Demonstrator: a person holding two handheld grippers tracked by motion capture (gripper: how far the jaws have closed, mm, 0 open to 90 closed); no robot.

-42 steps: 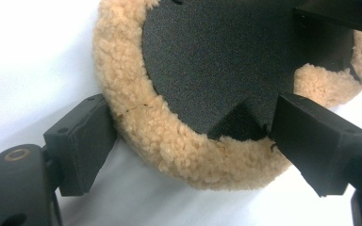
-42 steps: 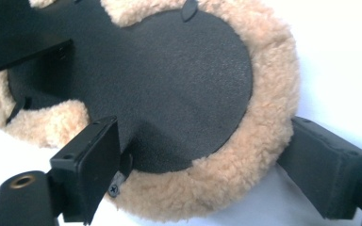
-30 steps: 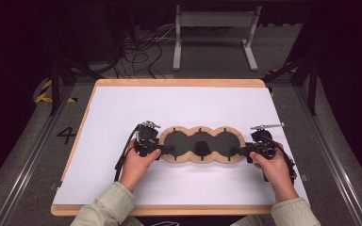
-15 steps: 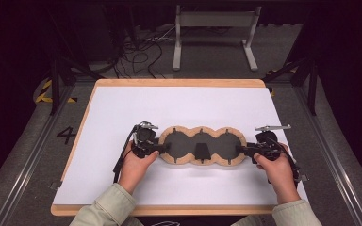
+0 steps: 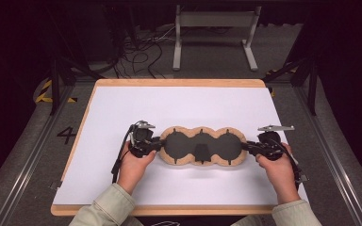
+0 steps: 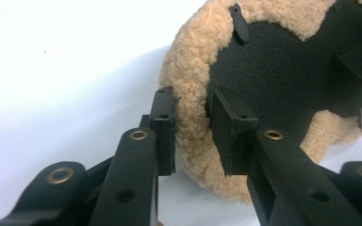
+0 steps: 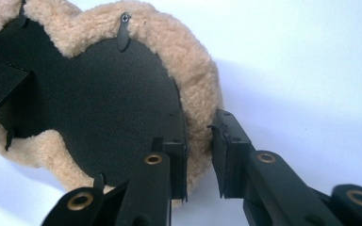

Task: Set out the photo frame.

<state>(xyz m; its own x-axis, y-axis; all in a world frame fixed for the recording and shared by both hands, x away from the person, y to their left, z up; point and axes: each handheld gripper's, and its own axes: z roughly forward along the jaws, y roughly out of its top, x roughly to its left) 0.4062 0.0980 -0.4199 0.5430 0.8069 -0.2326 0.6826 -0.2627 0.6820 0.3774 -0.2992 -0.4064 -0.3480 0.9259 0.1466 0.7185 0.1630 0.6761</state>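
Observation:
A three-lobed frame (image 5: pixel 201 147) lies back up on the white sheet, with a black backing and a tan fleece rim (image 5: pixel 175 132). My left gripper (image 5: pixel 159 145) is at its left end. In the left gripper view the left gripper (image 6: pixel 192 129) has the fleece rim (image 6: pixel 188 84) between its jaws, which have just been closing and now press on it. My right gripper (image 5: pixel 246 146) is at the right end. The right gripper (image 7: pixel 199 153) likewise has just been closing, and its pads pinch the rim (image 7: pixel 202 89) from inside and outside. Small black turn clips (image 7: pixel 122 35) and a fold-out stand (image 5: pixel 201 151) sit on the backing.
The white sheet (image 5: pixel 179 106) covers a wooden board (image 5: pixel 179 83). A grey metal stand (image 5: pixel 212 28) and loose cables (image 5: pixel 136 59) lie on the floor behind it. Dark rails run along both sides, and a "4" (image 5: pixel 66 135) is marked on the left.
Both grippers' jaws have narrowed onto the ends of the frame. The right gripper edged slightly outward. The frame itself lies where it was.

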